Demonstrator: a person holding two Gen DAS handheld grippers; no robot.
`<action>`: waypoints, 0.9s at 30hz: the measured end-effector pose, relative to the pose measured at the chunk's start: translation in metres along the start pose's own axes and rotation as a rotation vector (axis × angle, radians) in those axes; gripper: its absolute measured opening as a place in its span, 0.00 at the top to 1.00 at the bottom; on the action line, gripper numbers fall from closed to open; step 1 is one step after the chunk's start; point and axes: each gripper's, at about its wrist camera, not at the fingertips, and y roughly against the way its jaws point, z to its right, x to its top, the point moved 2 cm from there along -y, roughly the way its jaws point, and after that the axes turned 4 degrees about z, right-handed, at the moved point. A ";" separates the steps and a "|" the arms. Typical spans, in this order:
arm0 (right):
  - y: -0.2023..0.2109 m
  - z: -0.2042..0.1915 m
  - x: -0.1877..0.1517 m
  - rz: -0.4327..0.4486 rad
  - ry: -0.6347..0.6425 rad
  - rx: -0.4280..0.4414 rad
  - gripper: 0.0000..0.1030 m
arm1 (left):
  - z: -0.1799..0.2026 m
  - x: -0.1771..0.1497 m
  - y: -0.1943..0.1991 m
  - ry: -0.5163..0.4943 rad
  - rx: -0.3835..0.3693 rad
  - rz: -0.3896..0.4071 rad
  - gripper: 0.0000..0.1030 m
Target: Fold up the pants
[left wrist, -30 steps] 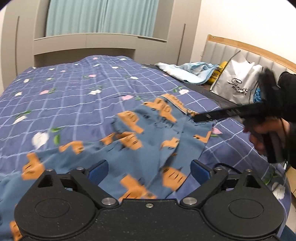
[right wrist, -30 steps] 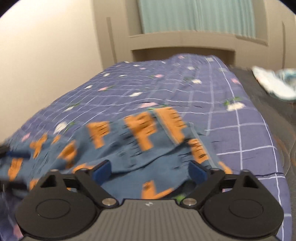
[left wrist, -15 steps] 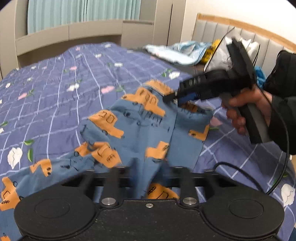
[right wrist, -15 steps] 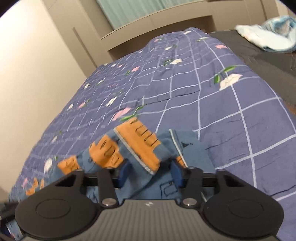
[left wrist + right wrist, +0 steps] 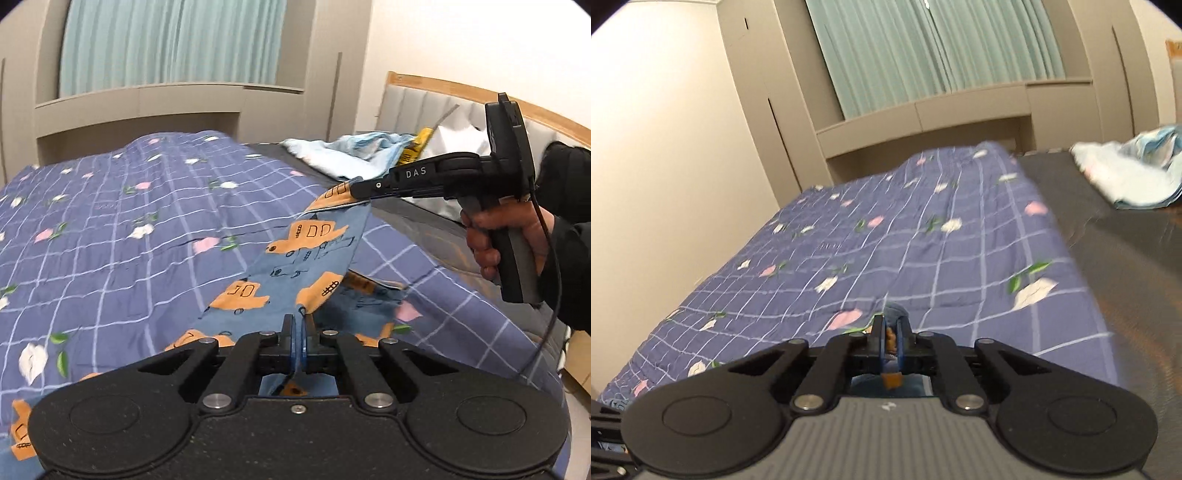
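Blue pants (image 5: 306, 254) printed with orange vehicles lie on a purple checked quilt (image 5: 110, 240), stretched taut between my two grippers. My left gripper (image 5: 298, 321) is shut on a fold of the cloth near the bottom of its view. My right gripper (image 5: 356, 190), held by a hand (image 5: 491, 229) in a dark sleeve, is shut on the orange-printed edge and holds it above the quilt. The right wrist view shows that gripper (image 5: 891, 328) pinching a small bunch of blue pants cloth (image 5: 895, 310). The rest of the pants is hidden under its body.
A light-blue cloth (image 5: 343, 155) and a white bag (image 5: 458, 136) lie on a dark sheet (image 5: 1108, 229) near the padded headboard (image 5: 424, 99). Beige cabinets and a green curtain (image 5: 166, 40) stand beyond the bed. A wall (image 5: 665, 147) runs along the bed's far side.
Both grippers went from wide open to shut on the pants. Both then rose, lifting the cloth's edge off the quilt and pulling it taut.
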 end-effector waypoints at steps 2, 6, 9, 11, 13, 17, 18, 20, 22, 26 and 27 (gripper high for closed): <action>0.011 0.007 -0.006 0.002 0.002 -0.030 0.93 | 0.007 -0.005 -0.006 -0.023 -0.013 -0.021 0.98; 0.017 0.024 -0.034 -0.069 -0.015 -0.081 0.93 | 0.014 -0.025 -0.022 -0.027 -0.041 -0.102 0.97; 0.015 0.033 -0.055 -0.122 -0.036 -0.101 0.93 | 0.015 -0.038 -0.031 -0.009 -0.046 -0.160 0.96; 0.014 0.037 -0.066 -0.143 -0.053 -0.108 0.93 | 0.015 -0.042 -0.032 -0.001 -0.050 -0.174 0.93; 0.016 0.041 -0.075 -0.153 -0.065 -0.110 0.93 | 0.017 -0.044 -0.032 -0.005 -0.056 -0.180 0.90; 0.022 0.046 -0.086 -0.152 -0.081 -0.109 0.93 | 0.016 -0.043 -0.033 -0.010 -0.065 -0.187 0.85; 0.022 0.046 -0.086 -0.154 -0.082 -0.110 0.93 | 0.016 -0.043 -0.034 -0.009 -0.065 -0.188 0.84; 0.022 0.046 -0.088 -0.159 -0.081 -0.114 0.93 | 0.014 -0.043 -0.034 -0.002 -0.063 -0.190 0.76; 0.019 0.046 -0.090 -0.173 -0.075 -0.124 0.92 | 0.012 -0.042 -0.031 0.014 -0.062 -0.184 0.64; 0.022 0.040 -0.088 -0.168 -0.044 -0.139 0.78 | 0.002 -0.032 -0.016 0.068 -0.034 -0.144 0.42; 0.023 0.037 -0.086 -0.164 -0.034 -0.138 0.60 | -0.002 -0.028 -0.009 0.079 -0.017 -0.129 0.32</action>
